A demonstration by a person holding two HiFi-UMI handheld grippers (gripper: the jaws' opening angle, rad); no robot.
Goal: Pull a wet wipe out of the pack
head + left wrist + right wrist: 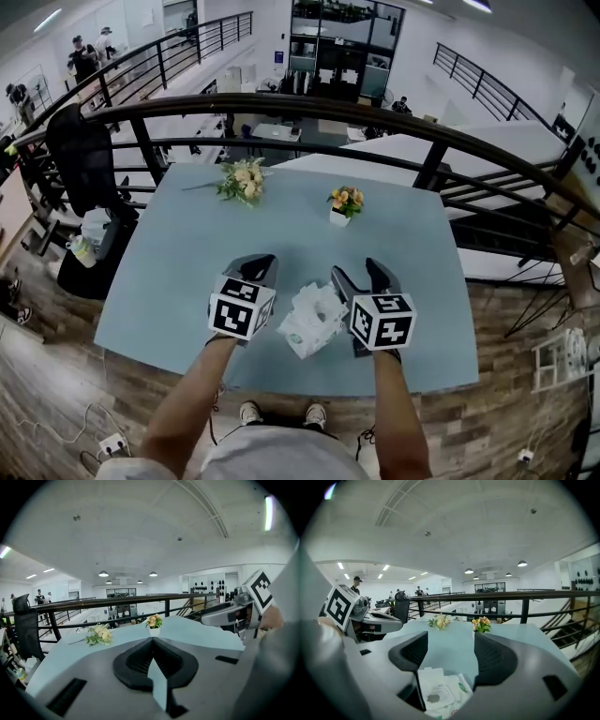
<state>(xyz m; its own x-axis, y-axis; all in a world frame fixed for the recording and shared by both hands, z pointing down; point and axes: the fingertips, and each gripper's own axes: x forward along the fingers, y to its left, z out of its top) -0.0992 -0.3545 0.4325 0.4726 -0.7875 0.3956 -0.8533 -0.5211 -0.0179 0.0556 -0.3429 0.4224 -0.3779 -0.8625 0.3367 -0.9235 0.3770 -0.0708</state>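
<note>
The white wet wipe pack (313, 321) lies on the light blue table (187, 262) near its front edge, between my two grippers. In the right gripper view the pack (440, 696) shows low down, just under and between the jaws, its round lid patch facing up. My right gripper (361, 275) (451, 648) is open and holds nothing, just right of the pack. My left gripper (260, 268) (152, 641) is shut with nothing in it, just left of the pack and above the table.
A loose bunch of pale flowers (243, 179) lies at the back left of the table. A small white pot of orange flowers (345, 203) stands at the back centre. A dark curved railing (309, 108) runs behind the table, with a black chair (80, 159) at the left.
</note>
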